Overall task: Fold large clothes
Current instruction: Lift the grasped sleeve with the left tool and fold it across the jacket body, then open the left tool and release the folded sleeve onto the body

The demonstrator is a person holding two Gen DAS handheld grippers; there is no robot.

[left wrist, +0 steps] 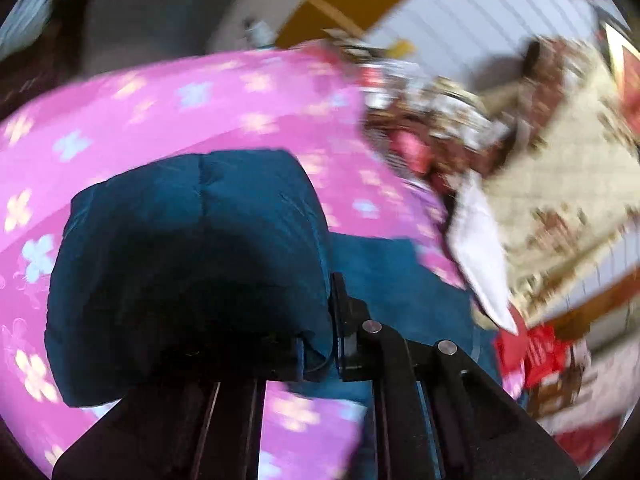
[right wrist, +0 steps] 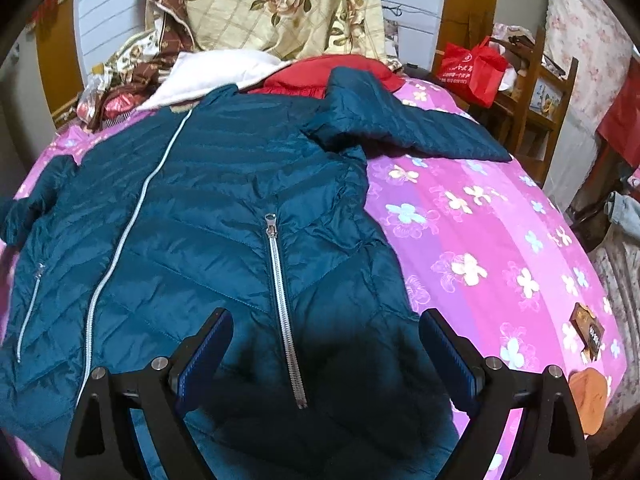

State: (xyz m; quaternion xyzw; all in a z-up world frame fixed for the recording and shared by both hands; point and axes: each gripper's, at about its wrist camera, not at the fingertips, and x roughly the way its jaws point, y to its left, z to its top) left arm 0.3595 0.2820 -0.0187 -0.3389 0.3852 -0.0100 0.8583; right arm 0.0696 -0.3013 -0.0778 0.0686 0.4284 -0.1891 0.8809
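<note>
A teal quilted jacket (right wrist: 208, 216) with silver zippers lies front up on the pink flowered bedspread (right wrist: 500, 240). Its right sleeve (right wrist: 404, 120) stretches toward the far right. My right gripper (right wrist: 324, 344) is open and empty, hovering over the jacket's lower hem beside a pocket zipper (right wrist: 282, 300). In the blurred left wrist view, my left gripper (left wrist: 320, 344) is shut on a fold of the jacket's sleeve (left wrist: 188, 248), which drapes over the left finger and hides it, lifted above the bedspread (left wrist: 160, 112).
A cream floral quilt (right wrist: 280, 4), a white cloth (right wrist: 216, 72) and a red garment (right wrist: 320, 76) are piled at the bed's far side. A red bag (right wrist: 472, 68) sits on a wooden shelf at the right. A small box (right wrist: 588, 328) lies near the bed's right edge.
</note>
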